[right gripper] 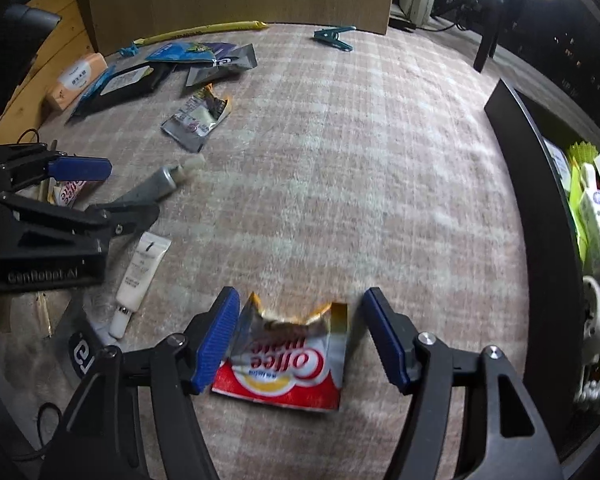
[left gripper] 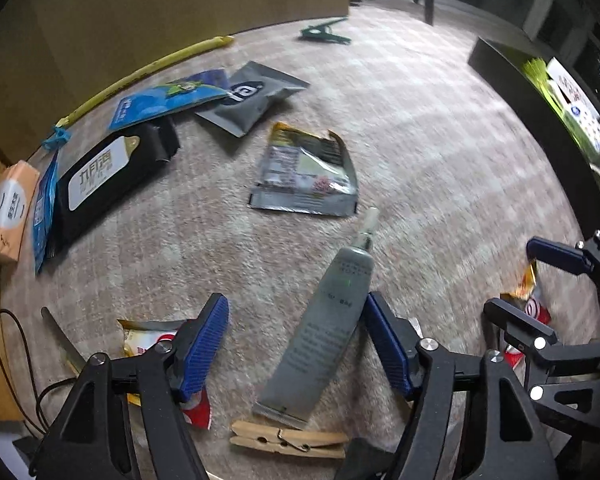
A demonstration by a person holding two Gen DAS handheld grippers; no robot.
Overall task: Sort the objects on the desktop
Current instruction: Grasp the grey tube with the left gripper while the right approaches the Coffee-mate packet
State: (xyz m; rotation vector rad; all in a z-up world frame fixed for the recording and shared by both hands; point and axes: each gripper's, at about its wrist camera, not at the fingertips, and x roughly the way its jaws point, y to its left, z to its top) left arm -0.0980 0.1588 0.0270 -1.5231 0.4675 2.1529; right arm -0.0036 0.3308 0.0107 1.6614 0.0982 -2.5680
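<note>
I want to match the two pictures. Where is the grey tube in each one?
Left wrist view: the grey tube lies low in the middle, between the left gripper fingers.
Right wrist view: the same tube is at the left, partly behind the left gripper.
Shared landmark: the green clip at the far edge of the cloth.

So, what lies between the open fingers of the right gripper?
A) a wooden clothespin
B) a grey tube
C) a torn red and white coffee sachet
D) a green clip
C: in the right wrist view the torn sachet lies flat on the cloth between the pads of the right gripper, which stand apart from it; the grey tube lies by the left gripper instead.
</note>
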